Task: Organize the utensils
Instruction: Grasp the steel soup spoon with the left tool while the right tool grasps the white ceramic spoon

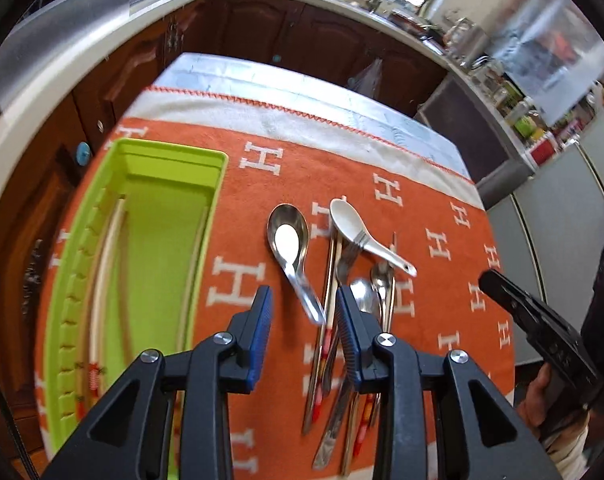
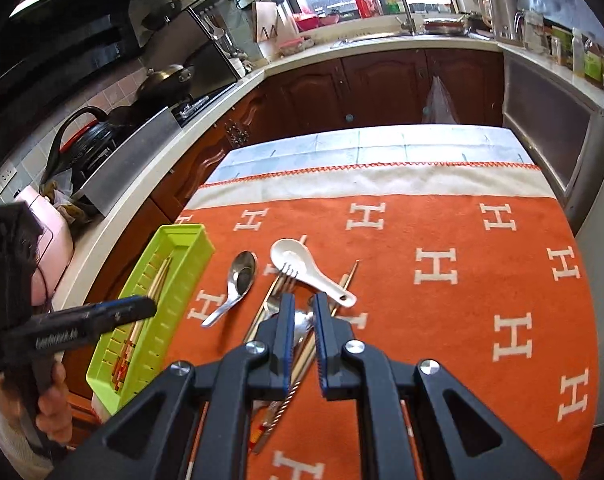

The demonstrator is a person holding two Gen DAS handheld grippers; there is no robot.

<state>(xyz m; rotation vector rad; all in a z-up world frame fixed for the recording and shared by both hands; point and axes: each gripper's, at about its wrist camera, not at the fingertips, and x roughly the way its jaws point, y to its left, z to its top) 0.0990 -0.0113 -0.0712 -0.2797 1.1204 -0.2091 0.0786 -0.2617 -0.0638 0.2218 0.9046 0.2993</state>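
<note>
Utensils lie in a loose pile on the orange cloth (image 2: pixel 441 320) patterned with white H letters that covers my desk, just to the right of the lime-green tray (image 1: pixel 218 184). Nearest the tray is a steel soup spoon (image 1: pixel 288 240), bowl up and bright with reflection; beyond it, further from the tray, a white ceramic spoon (image 1: pixel 351 226) rests across the tines of a steel fork (image 1: pixel 347 258), with metal chopsticks (image 1: pixel 327 280) running lengthwise between the two spoons and smaller steel spoons (image 1: pixel 375 280) bunched under the ceramic one's handle. Several handles carry red and yellow bands near my end. Inside the tray, pale chopsticks (image 1: pixel 102 272) with similar coloured ends already lie along its slotted left wall. My left hand-held gripper (image 1: pixel 303 304) hangs over the cloth right of the tray, above the pile, its blue-padded jaws partly apart with nothing clamped; the steel soup spoon's handle shows in the gap below them. My right hand-held gripper (image 2: pixel 303 305) hovers over the pile too, further from the tray, its jaws narrowed to a slim gap; the small spoons and chopstick shafts show through it, but I cannot tell whether the pads touch anything.
</note>
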